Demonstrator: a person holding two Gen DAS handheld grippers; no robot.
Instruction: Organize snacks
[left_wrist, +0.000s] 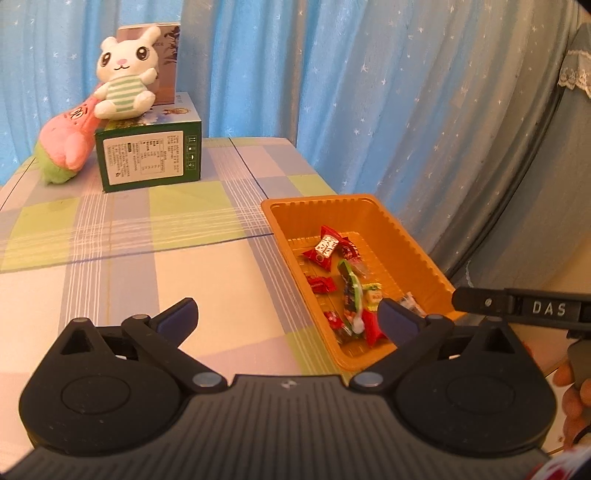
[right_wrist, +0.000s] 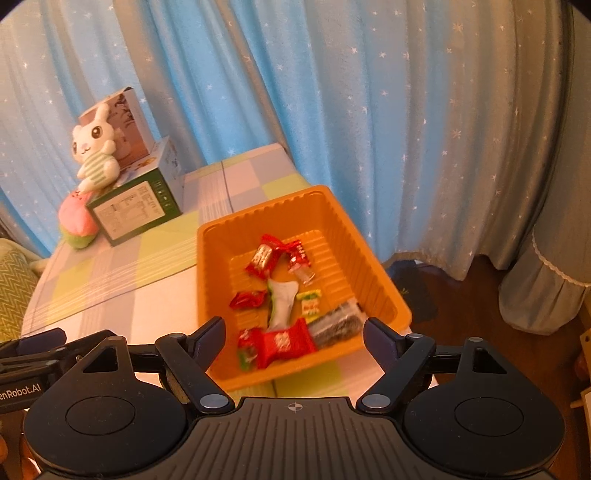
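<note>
Claws, left (left_wrist: 288, 317) and right (right_wrist: 294, 336), gape wide, holding nothing.

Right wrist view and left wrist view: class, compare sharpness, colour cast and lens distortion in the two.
Right wrist view: the snacks in the orange tray are smeared by motion blur, with a warm orange cast. Left wrist view: sharper, the green box label lines stay crisp. Both views: fisheye bends the curtain folds, and the corners are dark.
</note>
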